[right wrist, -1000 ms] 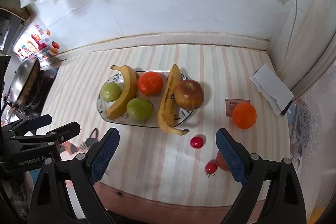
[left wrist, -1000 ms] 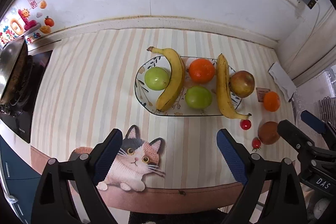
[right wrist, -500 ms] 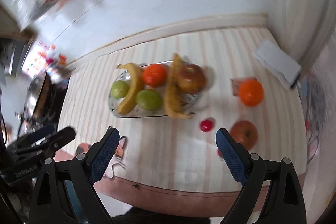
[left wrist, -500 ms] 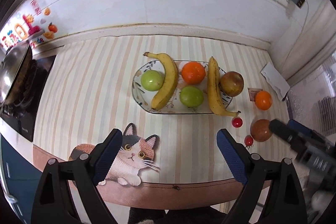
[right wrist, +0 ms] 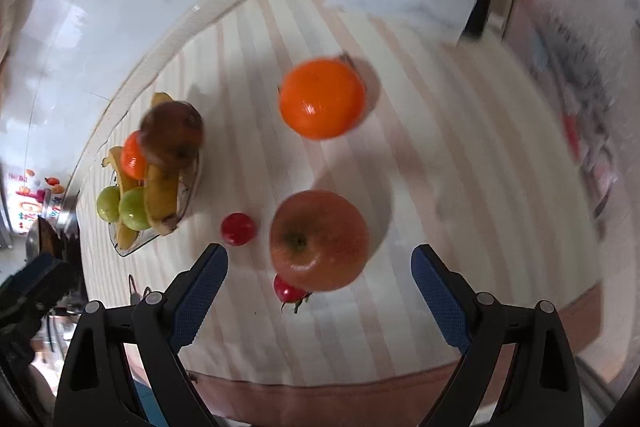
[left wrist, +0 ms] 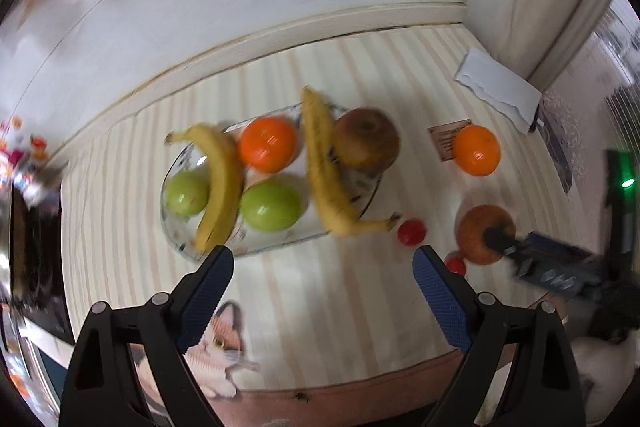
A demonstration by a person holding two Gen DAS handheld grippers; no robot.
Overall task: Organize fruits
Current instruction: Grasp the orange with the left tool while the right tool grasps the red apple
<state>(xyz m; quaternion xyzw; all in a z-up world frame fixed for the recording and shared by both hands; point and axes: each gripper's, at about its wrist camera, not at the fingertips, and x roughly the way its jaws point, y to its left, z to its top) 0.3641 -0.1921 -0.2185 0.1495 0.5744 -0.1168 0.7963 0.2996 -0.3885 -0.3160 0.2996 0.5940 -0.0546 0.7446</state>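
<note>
A patterned plate point(left wrist: 163, 201) holds two bananas point(left wrist: 222, 183), two green apples point(left wrist: 270, 207), an orange point(left wrist: 268, 145) and a brownish apple point(left wrist: 366, 143). Loose on the striped cloth to its right lie an orange point(left wrist: 478, 151), a red apple point(left wrist: 476, 227) and two cherry tomatoes point(left wrist: 411, 231). My left gripper point(left wrist: 324, 265) hangs open above the cloth in front of the plate, holding nothing. My right gripper point(right wrist: 320, 255) is open just over the red apple point(right wrist: 320, 239), one finger on each side and clear of it. The loose orange point(right wrist: 322, 105) lies beyond it, and one cherry tomato point(right wrist: 239, 229) lies to its left.
A folded white paper point(left wrist: 496, 89) and a small brown card point(left wrist: 444, 143) lie near the right wall. A cat-shaped mat point(left wrist: 220, 339) sits at the cloth's front edge. A dark stove point(left wrist: 32, 247) borders the left side. The white wall runs behind the plate.
Both views have rolled and shifted right, with blur. The right gripper has dropped close over the loose red apple, which now fills the space between its open fingers.
</note>
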